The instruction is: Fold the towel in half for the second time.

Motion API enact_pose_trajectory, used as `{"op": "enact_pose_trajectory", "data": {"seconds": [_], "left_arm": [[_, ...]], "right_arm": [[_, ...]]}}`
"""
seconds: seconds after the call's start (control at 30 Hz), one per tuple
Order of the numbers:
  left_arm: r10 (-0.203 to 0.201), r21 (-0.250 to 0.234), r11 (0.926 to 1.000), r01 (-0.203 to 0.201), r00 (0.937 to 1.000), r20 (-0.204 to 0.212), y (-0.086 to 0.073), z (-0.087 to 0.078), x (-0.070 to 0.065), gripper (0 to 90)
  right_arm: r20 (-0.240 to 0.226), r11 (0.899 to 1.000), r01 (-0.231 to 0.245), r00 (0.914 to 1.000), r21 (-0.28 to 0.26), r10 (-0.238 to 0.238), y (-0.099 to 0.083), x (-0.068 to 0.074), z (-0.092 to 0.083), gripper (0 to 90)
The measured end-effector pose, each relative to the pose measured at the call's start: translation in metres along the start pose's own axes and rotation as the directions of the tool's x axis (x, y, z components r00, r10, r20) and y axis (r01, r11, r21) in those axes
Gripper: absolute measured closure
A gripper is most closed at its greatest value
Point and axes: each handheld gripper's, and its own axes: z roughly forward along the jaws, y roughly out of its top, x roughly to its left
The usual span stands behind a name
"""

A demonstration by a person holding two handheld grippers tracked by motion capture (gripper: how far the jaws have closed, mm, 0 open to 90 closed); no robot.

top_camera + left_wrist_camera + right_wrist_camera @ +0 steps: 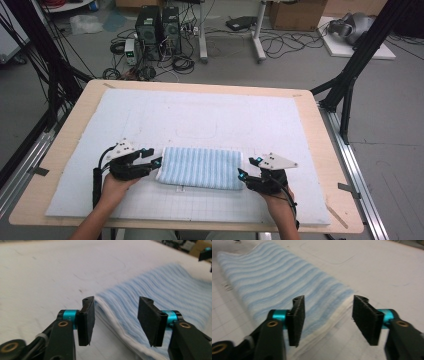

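Towel (200, 168), folded and blue-striped, lies on the white mat (200, 115) covering the table (75, 115). High view: left gripper (156, 161) and right gripper (244, 175) flank its ends, forearms low. Gripper views: fingers (86, 320) parted, pressing nothing, over the layered white hems.

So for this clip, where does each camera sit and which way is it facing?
High view: fixed above the person's side, looking forward and down on the table; both forearms, the left gripper and the right gripper show.
Left gripper view: rides the left gripper, looking along its open jaws over the folded striped towel.
Right gripper view: rides the right gripper, open jaws astride the towel's other end.
All three share the towel and white mat.
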Motion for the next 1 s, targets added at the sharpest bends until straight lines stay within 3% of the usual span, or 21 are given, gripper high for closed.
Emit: {"op": "enact_pose_trajectory", "data": {"seconds": [0.17,0.27,0.33,0.37,0.4,0.7,1.0], "left_arm": [[-0.032,-0.093,0.9952,0.031,0.9994,-0.012,0.006,-0.011,0.013,37.5],[-0.035,-0.115,0.9928,0.031,0.9991,-0.026,0.007,-0.015,0.017,31.2],[-0.035,-0.119,0.9925,0.027,0.9970,-0.069,0.008,-0.017,0.018,23.9],[-0.046,-0.131,0.9907,0.037,0.9968,-0.065,0.008,-0.018,0.020,16.8],[-0.051,-0.139,0.9894,0.042,0.9966,-0.065,0.009,-0.020,0.022,15.5],[-0.054,-0.199,0.9788,0.047,0.9982,-0.026,0.011,-0.037,0.030,15.9],[-0.061,-0.214,0.9754,0.053,0.9977,-0.030,0.009,-0.045,0.030,16.5]], "right_arm": [[0.063,1.000,-0.010,0.9980,-0.017,0.011,0.002,-0.008,-0.010,26.2],[0.083,1.000,-0.021,0.9963,-0.015,0.022,0.000,-0.014,-0.014,21.8],[0.097,0.999,-0.035,0.9947,-0.015,0.036,-0.003,-0.020,-0.017,20.8],[0.103,0.999,-0.043,0.9937,-0.017,0.045,-0.004,-0.023,-0.018,19.2],[0.109,0.999,-0.051,0.9927,-0.016,0.052,-0.006,-0.025,-0.020,16.9],[0.158,0.994,-0.094,0.9821,-0.062,0.103,-0.013,-0.042,-0.039,11.5],[0.193,0.995,-0.071,0.9776,-0.075,0.084,-0.010,-0.040,-0.044,11.3]]}}
